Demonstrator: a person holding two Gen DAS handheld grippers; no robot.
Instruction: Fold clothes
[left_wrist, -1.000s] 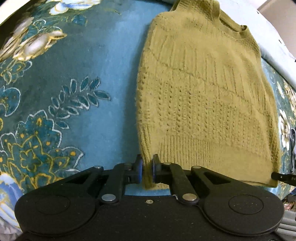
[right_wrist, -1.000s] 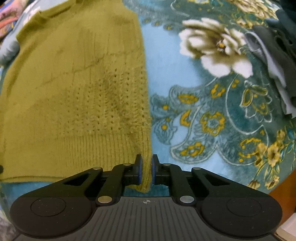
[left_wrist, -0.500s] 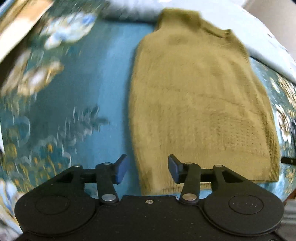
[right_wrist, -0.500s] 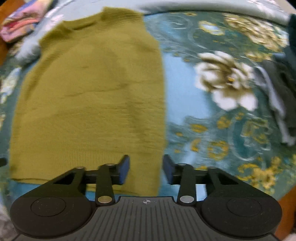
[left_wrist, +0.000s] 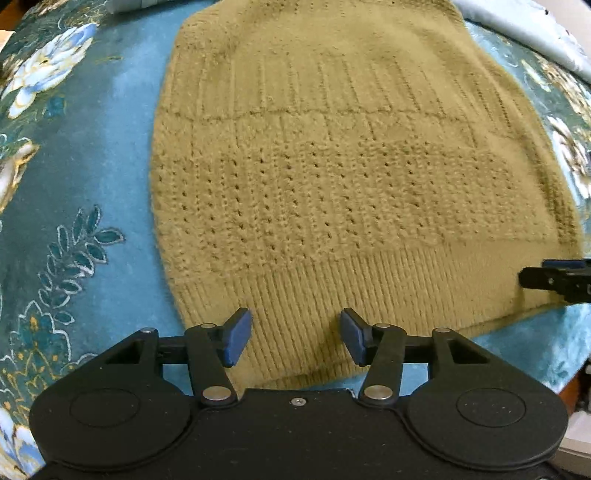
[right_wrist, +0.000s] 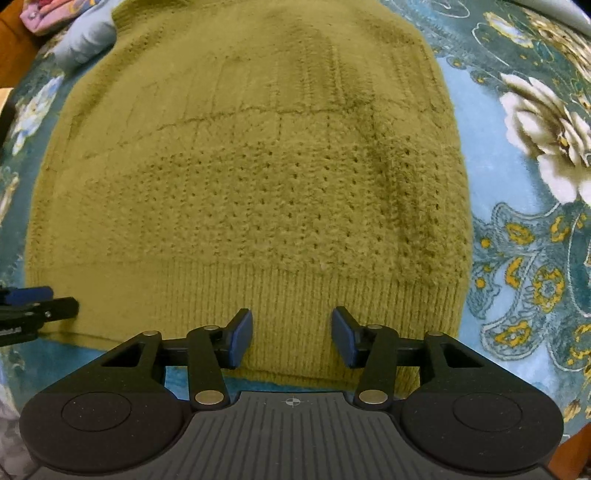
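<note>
An olive-green knitted sweater (left_wrist: 332, 177) lies flat on a teal floral cloth (left_wrist: 92, 147), ribbed hem toward me, neck at the far end. My left gripper (left_wrist: 295, 338) is open and empty, its jaws over the hem near the sweater's left corner. My right gripper (right_wrist: 291, 338) is open and empty over the hem nearer the right corner; the sweater (right_wrist: 251, 177) fills that view. The right gripper's tip shows in the left wrist view (left_wrist: 554, 277), and the left gripper's tip in the right wrist view (right_wrist: 37, 306).
The floral cloth (right_wrist: 524, 221) spreads on both sides of the sweater. A pale blue fabric (left_wrist: 528, 29) lies beyond the sweater's far right side, and more pale and pink cloth (right_wrist: 70, 37) at the far left corner.
Both grippers were shut on the hem corners one second ago. They have opened, let go of the sweater, and moved inward and forward over the hem.
</note>
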